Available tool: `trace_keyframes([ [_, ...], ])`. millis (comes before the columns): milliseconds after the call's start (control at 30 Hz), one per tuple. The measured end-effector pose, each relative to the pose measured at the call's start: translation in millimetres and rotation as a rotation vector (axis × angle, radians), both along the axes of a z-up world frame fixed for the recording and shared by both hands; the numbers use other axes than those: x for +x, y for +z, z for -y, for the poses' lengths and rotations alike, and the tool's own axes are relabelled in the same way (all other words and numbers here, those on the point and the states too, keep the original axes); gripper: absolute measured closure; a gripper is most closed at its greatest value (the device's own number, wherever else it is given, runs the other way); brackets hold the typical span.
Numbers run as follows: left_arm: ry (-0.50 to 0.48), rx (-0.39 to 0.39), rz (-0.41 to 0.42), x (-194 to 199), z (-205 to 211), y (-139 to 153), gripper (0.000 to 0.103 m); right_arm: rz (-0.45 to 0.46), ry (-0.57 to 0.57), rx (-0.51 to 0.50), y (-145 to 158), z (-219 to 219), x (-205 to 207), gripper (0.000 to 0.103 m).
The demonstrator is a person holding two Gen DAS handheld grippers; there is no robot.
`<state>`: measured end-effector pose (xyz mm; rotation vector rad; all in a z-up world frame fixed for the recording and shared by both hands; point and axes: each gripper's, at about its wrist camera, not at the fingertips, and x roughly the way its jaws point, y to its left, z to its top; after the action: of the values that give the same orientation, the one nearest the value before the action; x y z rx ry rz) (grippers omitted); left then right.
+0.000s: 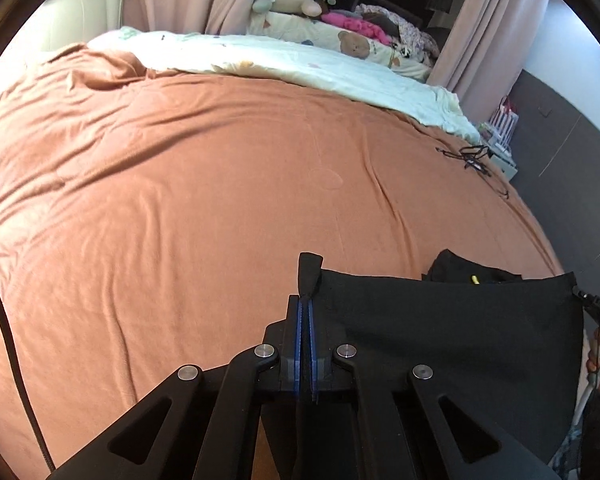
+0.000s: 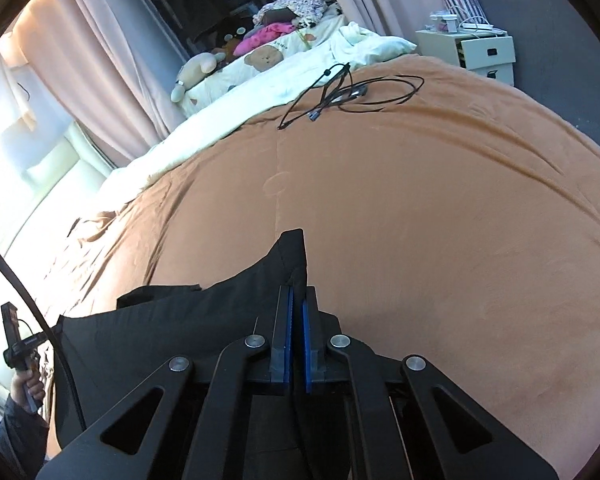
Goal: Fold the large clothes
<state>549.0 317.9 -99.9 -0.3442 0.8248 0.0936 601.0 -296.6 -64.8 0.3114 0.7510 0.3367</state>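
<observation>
Both claws clamped on the black cloth [image 1: 440,328]: left gripper [image 1: 306,300] pinches one corner, right gripper [image 2: 296,292] the other; the cloth hangs stretched between them, over the bed [image 1: 180,200]'s near edge.

I see the garment [image 1: 440,320] stretched between my two tongs above the bed [image 1: 180,200] — cables [image 2: 340,92] lie beyond, toward the quilt [image 2: 260,80].

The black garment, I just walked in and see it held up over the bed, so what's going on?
A person holds the black garment stretched between two handheld grippers. The left gripper is shut on one corner, the right gripper on another. It hangs above the orange bedspread, not yet folded. Black cables lie farther up the bed.
</observation>
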Motion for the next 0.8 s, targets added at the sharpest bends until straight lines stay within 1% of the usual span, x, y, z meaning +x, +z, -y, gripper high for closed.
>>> trace_keyframes([
  [67, 0.006, 0.008, -0.019, 9.9, 0.1, -2.7, 0.100, -0.018, -0.010, -0.005, -5.3, -2.2, 7.8, 0.103],
  [133, 0.014, 0.027, -0.053, 24.0, 1.3, -10.4, 0.100, -0.033, -0.023, -0.031, -10.3, -7.6, 14.3, 0.103],
  [233, 0.014, 0.058, -0.106, 42.4, 6.4, -28.2, 0.100, -0.067, -0.048, -0.101, -22.4, -17.2, 22.9, 0.103],
  [333, 0.008, 0.063, -0.164, 59.4, 9.7, -47.1, 0.100, -0.122, -0.084, -0.167, -35.7, -24.2, 28.8, 0.102],
  [400, 0.017, 0.064, -0.212, 67.9, 11.3, -56.5, 0.095, -0.139, -0.094, -0.179, -36.5, -26.6, 29.1, 0.099],
  [433, 0.023, 0.058, -0.219, 69.6, 11.1, -57.8, 0.095, -0.137, -0.095, -0.181, -34.4, -25.9, 26.3, 0.095],
  [500, 0.037, 0.046, -0.208, 66.4, 8.1, -54.1, 0.090, -0.123, -0.097, -0.188, -26.7, -23.8, 19.1, 0.068],
  [533, 0.050, 0.041, -0.198, 62.4, 5.5, -49.7, 0.083, -0.102, -0.091, -0.180, -21.0, -21.9, 12.8, 0.036],
  [567, 0.060, 0.038, -0.192, 58.1, 3.6, -45.9, 0.069, -0.076, -0.086, -0.177, -15.2, -19.8, 5.2, 0.026],
  [600, 0.069, 0.032, -0.183, 53.2, 2.1, -41.8, 0.060, -0.066, -0.079, -0.180, -6.6, -17.8, 4.6, 0.026],
  [633, 0.076, 0.028, -0.170, 46.1, 1.1, -37.5, 0.048, -0.060, -0.063, -0.181, -1.2, -17.5, -3.7, 0.026],
  [667, 0.082, 0.025, -0.154, 37.6, 0.0, -32.5, 0.046, -0.059, -0.050, -0.178, 2.9, -16.6, -13.4, 0.026],
  [700, 0.085, 0.023, -0.152, 29.8, -1.4, -28.4, 0.046, -0.057, -0.043, -0.184, 4.8, -17.2, -20.6, 0.026],
  [800, 0.087, 0.001, -0.145, 6.2, 2.3, -18.5, 0.046, -0.042, -0.027, -0.243, 13.1, -16.4, -49.3, 0.026],
])
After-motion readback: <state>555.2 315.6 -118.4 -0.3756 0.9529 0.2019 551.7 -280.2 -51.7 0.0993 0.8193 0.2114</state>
